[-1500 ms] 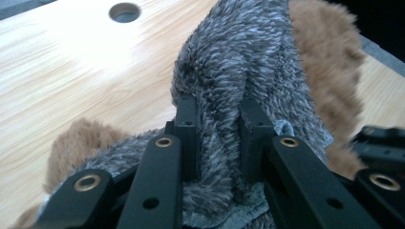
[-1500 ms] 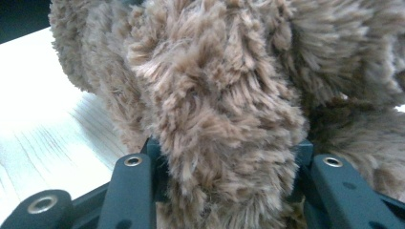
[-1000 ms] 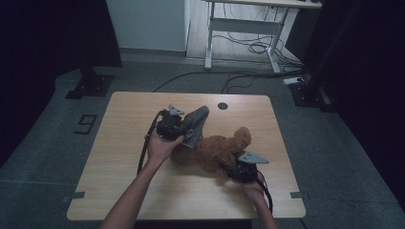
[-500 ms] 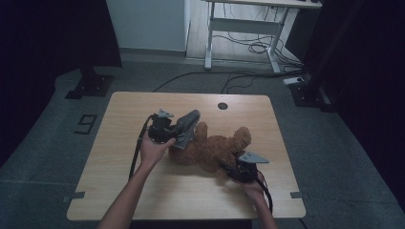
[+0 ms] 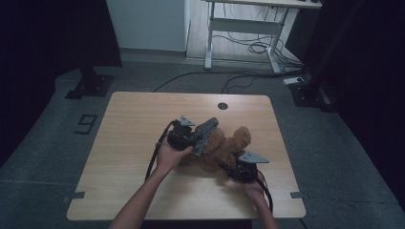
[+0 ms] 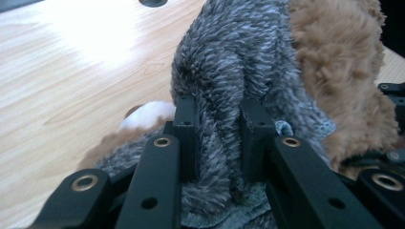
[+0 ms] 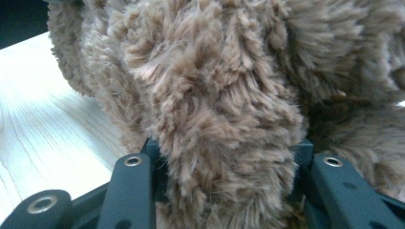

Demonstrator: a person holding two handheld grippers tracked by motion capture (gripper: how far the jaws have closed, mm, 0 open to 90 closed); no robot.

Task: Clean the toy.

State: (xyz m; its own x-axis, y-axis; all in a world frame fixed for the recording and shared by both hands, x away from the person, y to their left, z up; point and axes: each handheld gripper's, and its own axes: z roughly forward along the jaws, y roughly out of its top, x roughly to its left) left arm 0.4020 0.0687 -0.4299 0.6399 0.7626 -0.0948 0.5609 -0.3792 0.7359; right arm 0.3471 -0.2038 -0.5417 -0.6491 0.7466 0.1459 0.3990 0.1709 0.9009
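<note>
Dim high view, bright close-ups

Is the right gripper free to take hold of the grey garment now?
Probably not: the right gripper is shut on the brown teddy bear, whose body lies between it and the grey garment.

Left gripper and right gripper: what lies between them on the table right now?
In the high view the brown teddy bear lies between the left gripper and the right gripper. The left is clamped on its grey fuzzy garment, the right on brown plush.
</note>
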